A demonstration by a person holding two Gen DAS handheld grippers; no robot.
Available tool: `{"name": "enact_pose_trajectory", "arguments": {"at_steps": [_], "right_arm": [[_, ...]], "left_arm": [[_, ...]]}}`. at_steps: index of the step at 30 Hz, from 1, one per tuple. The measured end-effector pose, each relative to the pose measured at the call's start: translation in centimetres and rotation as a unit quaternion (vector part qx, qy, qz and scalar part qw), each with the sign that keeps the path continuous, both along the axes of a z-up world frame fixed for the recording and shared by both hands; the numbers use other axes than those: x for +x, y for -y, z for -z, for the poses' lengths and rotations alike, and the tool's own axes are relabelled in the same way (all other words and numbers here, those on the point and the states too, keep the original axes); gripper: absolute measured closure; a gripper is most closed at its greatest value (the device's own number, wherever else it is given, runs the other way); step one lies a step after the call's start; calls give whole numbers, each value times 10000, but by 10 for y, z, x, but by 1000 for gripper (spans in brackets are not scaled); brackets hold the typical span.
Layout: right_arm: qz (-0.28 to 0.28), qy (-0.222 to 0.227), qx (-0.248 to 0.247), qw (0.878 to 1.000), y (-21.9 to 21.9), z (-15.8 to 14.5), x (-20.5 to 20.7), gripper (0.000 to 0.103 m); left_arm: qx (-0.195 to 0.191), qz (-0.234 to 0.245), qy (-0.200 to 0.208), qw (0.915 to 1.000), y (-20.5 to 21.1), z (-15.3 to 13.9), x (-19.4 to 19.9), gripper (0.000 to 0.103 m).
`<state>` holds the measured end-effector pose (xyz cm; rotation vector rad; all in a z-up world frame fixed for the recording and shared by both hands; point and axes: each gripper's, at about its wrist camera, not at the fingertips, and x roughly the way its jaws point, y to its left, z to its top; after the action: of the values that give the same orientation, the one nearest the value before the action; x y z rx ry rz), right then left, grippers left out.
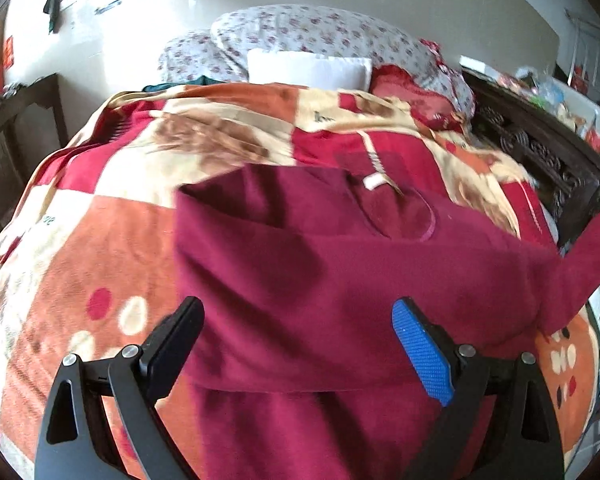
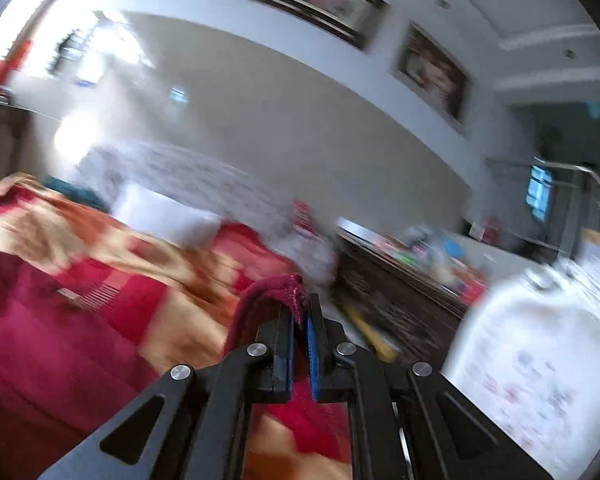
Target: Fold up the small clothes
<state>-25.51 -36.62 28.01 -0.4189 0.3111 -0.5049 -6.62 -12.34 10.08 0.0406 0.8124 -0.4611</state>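
Your right tool (image 2: 300, 312) is clenched on a corner of the maroon garment (image 1: 340, 272) — the hem bunches up out of its pads at the tip. Your left tool (image 1: 300, 320) is released, its fingers spread wide over the cloth with nothing pinched between them. The garment lies spread on the patterned blanket (image 1: 100, 240) covering the bed, with one sleeve or corner drawn taut up toward the right edge of the left-wrist view.

To make this fold well, I'd say carry the held corner over in one smooth arc and keep the cloth under light tension so it lays flat — not bunched. The right-wrist view is blurred, so slow down before you set the corner down. Use the left tool to pin the body near the fold line if it starts to drag.
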Motion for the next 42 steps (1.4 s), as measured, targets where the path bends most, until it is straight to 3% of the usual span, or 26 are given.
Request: {"name": "enact_pose_trajectory", "arguments": {"at_steps": [4, 8, 11, 15, 17, 20, 23, 24, 26, 28, 29, 36, 42], "right_arm": [[-925, -471, 465, 9935, -49, 31, 51, 97], [-1567, -1196, 857, 9766, -94, 88, 96, 97], [-1775, -2051, 1483, 9510, -105, 145, 131, 96], [-1625, -2627, 2169, 9260, -104, 180, 144, 94], [-1696, -2487, 2509, 9200, -98, 174, 137, 93], [-1769, -2191, 2825, 9170, -84, 159, 121, 80], [-1693, -1970, 2904, 9210, -76, 148, 111, 59], [-1641, -1985, 2943, 9204, -74, 148, 108, 47], [-1706, -2018, 2992, 9169, -75, 142, 109, 43], [-1750, -1896, 2932, 9206, -78, 133, 98, 25], [-1730, -1844, 2898, 9231, -78, 129, 93, 22], [-1341, -1599, 3093, 9278, -49, 114, 59, 18], [-1038, -1407, 3304, 9275, -14, 111, 32, 18]], "left_arm": [[-95, -231, 29, 9997, -25, -5, 8, 8], [-155, -349, -19, 9993, -41, -3, 14, 8], [-134, -394, -71, 9991, -46, 2, 17, 8], [-110, -404, -170, 9990, -45, 10, 20, 8], [-79, -383, -205, 9990, -43, 13, 20, 8], [-101, -375, -221, 9990, -40, 14, 20, 8], [-228, -359, -312, 9986, -34, 14, 21, 8], [-279, -332, -359, 9984, -32, 14, 20, 8], [-318, -280, -397, 9983, -26, 13, 17, 8], [-242, -232, -347, 9988, -22, 11, 13, 8], [-206, -210, -326, 9990, -20, 10, 12, 8], [-322, -77, -266, 9991, -12, 4, 6, 8], [-45, 23, -294, 9996, 20, 16, 16, 8]]}}
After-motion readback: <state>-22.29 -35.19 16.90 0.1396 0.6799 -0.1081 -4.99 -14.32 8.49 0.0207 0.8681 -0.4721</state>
